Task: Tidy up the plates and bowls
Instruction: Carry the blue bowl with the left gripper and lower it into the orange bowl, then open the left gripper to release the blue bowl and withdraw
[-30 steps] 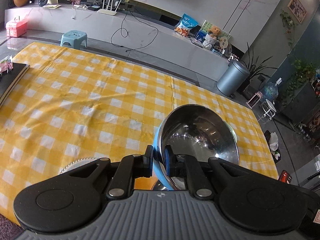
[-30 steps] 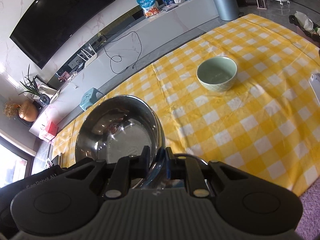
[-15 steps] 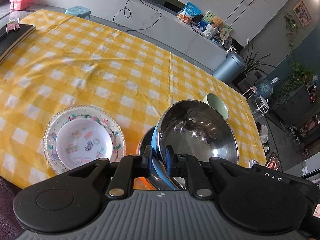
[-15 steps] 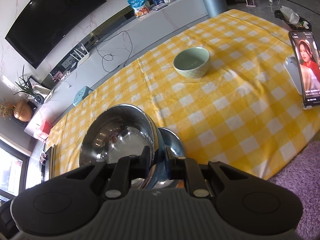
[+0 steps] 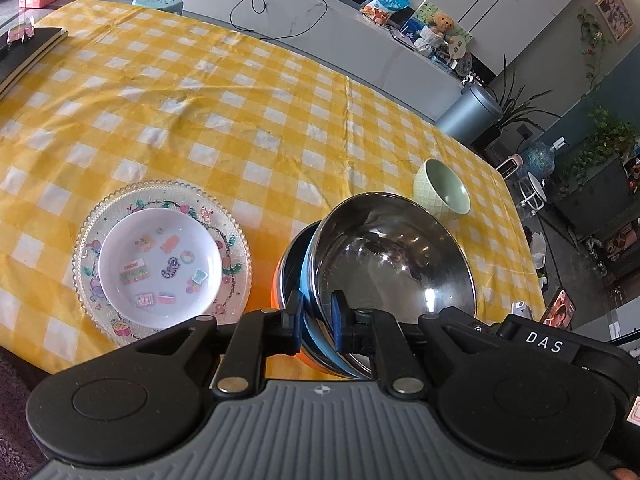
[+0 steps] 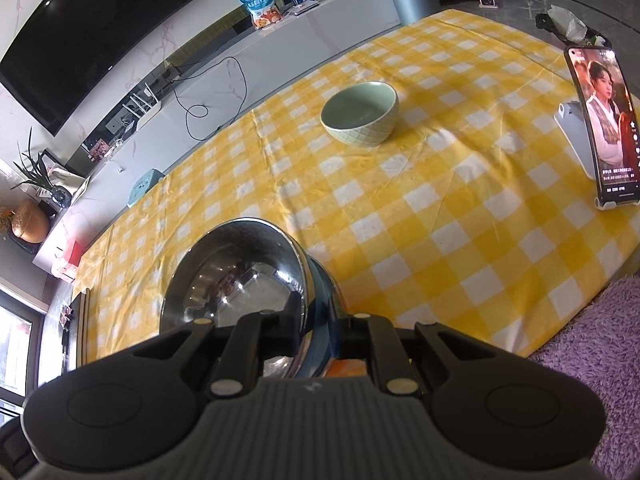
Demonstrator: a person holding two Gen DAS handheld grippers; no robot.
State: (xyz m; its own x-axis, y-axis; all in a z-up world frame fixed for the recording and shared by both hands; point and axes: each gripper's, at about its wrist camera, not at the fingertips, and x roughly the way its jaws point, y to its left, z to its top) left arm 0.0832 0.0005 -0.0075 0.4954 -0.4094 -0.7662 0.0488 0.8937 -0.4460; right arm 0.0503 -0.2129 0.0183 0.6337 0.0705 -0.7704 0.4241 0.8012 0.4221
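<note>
Both tongs, L [image 5: 316,318] & R [image 6: 318,326], nearly closed, clamp the steel bowl's [image 5: 394,264] rim. It hangs tilted over a second bowl [image 5: 290,276] near counter [image 5: 240,120] front. Level it, lower slow, seat fully, then release.

Readable text: one label only

White letters "DAS" stand on a black housing [image 5: 545,346] at the lower right of the left wrist view; print on the phone screen [image 6: 604,120] and snack bag [image 6: 262,6] is too small to read.
</note>
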